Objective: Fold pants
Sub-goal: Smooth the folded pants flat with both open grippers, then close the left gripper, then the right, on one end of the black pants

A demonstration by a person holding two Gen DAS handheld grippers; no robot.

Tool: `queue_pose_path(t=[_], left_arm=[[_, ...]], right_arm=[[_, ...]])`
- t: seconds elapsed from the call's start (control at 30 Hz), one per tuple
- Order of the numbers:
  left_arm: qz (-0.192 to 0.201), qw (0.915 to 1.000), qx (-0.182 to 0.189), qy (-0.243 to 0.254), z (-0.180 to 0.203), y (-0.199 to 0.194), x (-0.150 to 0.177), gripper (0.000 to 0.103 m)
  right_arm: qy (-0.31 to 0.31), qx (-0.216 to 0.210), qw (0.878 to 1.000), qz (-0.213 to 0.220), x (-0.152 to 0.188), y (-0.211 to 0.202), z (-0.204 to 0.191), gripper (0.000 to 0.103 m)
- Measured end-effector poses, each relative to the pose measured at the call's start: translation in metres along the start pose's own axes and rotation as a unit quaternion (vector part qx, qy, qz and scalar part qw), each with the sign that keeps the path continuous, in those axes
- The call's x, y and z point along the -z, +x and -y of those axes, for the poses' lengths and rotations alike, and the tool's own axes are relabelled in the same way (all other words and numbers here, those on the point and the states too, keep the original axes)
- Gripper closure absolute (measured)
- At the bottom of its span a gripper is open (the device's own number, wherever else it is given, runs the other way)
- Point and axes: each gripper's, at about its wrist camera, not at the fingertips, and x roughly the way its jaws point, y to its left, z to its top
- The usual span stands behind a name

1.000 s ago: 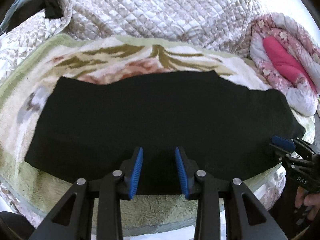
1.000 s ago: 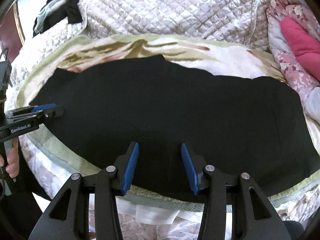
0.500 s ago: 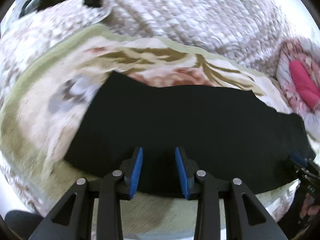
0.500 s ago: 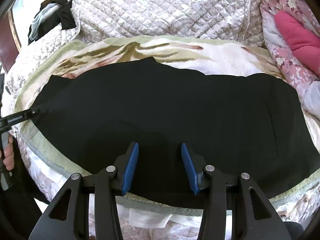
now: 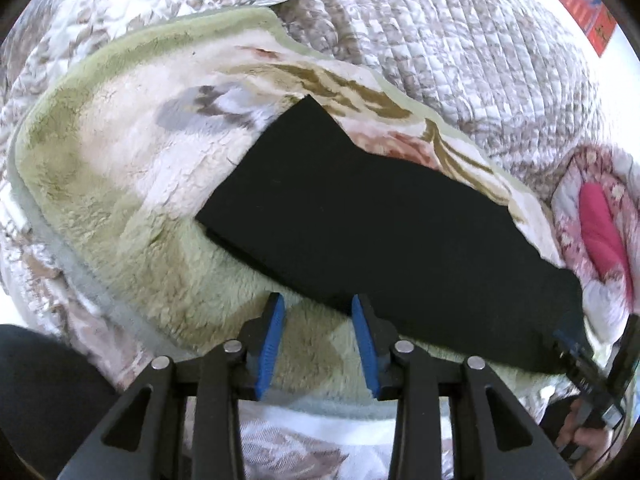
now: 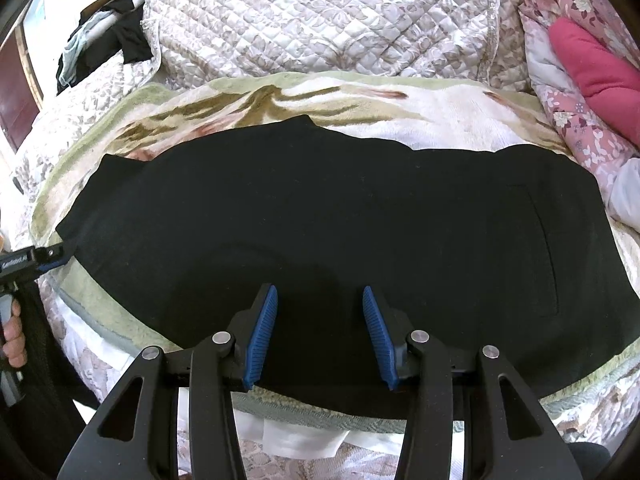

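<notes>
Both grippers apart, L gripper [image 5: 318, 340] opening off pants [image 5: 384, 224] edge, R gripper [image 6: 318, 334] over it.

1. The black pants [image 6: 320, 216] lie flat and spread lengthwise across a plush floral blanket [image 6: 420, 112] on the bed.
2. They look folded lengthwise, one leg over the other.
3. A pocket outline shows near their right end.
</notes>
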Motion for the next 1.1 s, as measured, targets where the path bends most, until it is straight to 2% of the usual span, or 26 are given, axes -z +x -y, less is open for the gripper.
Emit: queue_pose_path(t=[0.2, 0.3, 0.43, 0.47, 0.5, 0.6, 0.7, 0.87, 1.0, 1.1], left_arm=[[0.030, 0.9992, 0.011, -0.023, -0.007, 0.013, -0.013, 0.062], [0.040, 0.9988, 0.006, -0.028, -0.008, 0.018, -0.018, 0.062], [0.046, 0.9988, -0.011, -0.011, -0.002, 0.019, -0.019, 0.063], [0.047, 0.9987, -0.017, -0.008, -0.002, 0.018, -0.020, 0.072], [0.048, 0.9986, -0.023, -0.005, -0.001, 0.017, -0.021, 0.085], [0.039, 0.9991, -0.014, -0.011, -0.002, 0.016, -0.028, 0.094], [0.048, 0.9988, -0.007, 0.008, 0.010, 0.008, -0.036, 0.094], [0.068, 0.9938, 0.049, 0.073, 0.058, -0.010, -0.052, 0.095], [0.064, 0.9835, 0.102, 0.135, 0.112, -0.008, -0.057, 0.095], [0.045, 0.9716, 0.144, 0.182, 0.153, 0.003, -0.052, 0.095]], right_arm=[[0.006, -0.001, 1.000, 0.000, 0.000, 0.000, 0.000, 0.057], [0.009, -0.002, 1.000, 0.001, -0.001, 0.000, 0.000, 0.057], [0.013, -0.004, 1.000, 0.002, 0.000, -0.001, 0.000, 0.057], [0.014, -0.005, 1.000, 0.002, 0.000, -0.001, 0.000, 0.057], [0.015, -0.005, 1.000, 0.003, 0.000, -0.002, 0.001, 0.057], [0.020, -0.006, 1.000, 0.005, -0.001, -0.003, 0.003, 0.057], [0.028, -0.005, 1.000, 0.008, 0.000, -0.006, 0.007, 0.057], [0.047, -0.005, 0.999, 0.017, -0.002, -0.010, 0.016, 0.057], [0.062, -0.005, 0.998, 0.023, -0.002, -0.016, 0.023, 0.057], [0.068, 0.000, 0.997, 0.029, -0.001, -0.021, 0.027, 0.057]])
